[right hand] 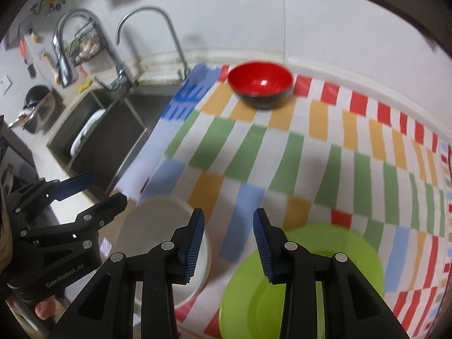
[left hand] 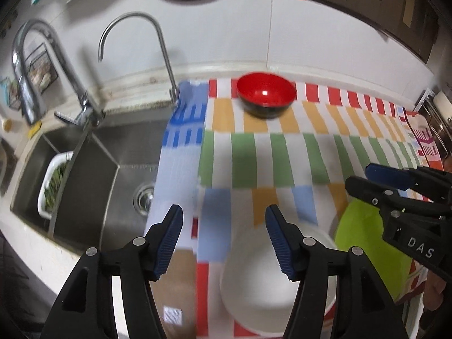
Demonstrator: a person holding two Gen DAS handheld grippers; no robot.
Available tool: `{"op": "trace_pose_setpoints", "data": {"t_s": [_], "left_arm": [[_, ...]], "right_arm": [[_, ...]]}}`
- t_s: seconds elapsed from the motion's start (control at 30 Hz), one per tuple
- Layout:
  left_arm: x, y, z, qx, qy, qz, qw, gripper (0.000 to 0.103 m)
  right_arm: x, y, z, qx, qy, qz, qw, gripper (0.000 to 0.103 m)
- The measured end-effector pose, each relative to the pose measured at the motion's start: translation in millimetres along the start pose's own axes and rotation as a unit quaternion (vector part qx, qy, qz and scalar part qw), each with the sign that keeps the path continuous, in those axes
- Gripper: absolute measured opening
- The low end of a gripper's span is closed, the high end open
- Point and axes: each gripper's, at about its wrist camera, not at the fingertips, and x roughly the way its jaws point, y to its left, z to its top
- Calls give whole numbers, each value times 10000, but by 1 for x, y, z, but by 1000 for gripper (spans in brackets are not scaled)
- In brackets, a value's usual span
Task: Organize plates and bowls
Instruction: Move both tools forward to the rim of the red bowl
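Two grippers hang over the near edge of the surface, both tilted steeply down. The left gripper [left hand: 223,220] has its jaws spread fairly wide with nothing between the blue ribbed pads; the white bowl [left hand: 254,282] sits below them, untouched. The right gripper [right hand: 228,223] holds its jaws narrower, also empty, above the gap between the white bowl [right hand: 158,226] and the green plate [right hand: 333,254].

That bowl is plain white, deep and round, standing upright near the front edge. Just beside it on the right lies the green plate [left hand: 364,240], a bright lime colour with a shallow raised rim. Well apart from both, near the back wall, stands a red bowl [left hand: 265,93] with a glossy red inside and a black outside, upright.

All three rest on a striped cloth [left hand: 282,158] with bands of red, orange, green and pale blue blocks on white. To the left of the cloth is a steel sink [left hand: 113,169] with two curved taps behind it and a white basket [left hand: 55,186] of greens inside.
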Motion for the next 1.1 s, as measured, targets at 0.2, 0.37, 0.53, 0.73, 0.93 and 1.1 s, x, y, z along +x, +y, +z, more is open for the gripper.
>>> {"op": "trace_pose_setpoints", "data": {"t_s": [0.2,0.37,0.53,0.73,0.93,1.1], "left_arm": [[12,4,39,120,-83,-98,9998,62],[28,9,72,192,-145,-116,9996,63],[46,12,100,273,-168,23,9995,63],[74,12,125,298,-107,48,9995,63],[115,8,145,296,117,-54,9995,63],[142,0,161,382,236,-121,9989,63]], "right_arm": [[-1,-11,39,107,-259,-145,9995,37],[9,-18,68,172,-276,-142,9994,37],[25,-31,95,441,-183,-191,9987,37],[45,-44,123,622,-221,-332,9973,37],[70,-59,146,798,-155,-488,9955,37],[96,-74,156,1003,-75,-469,9938,37]]}}
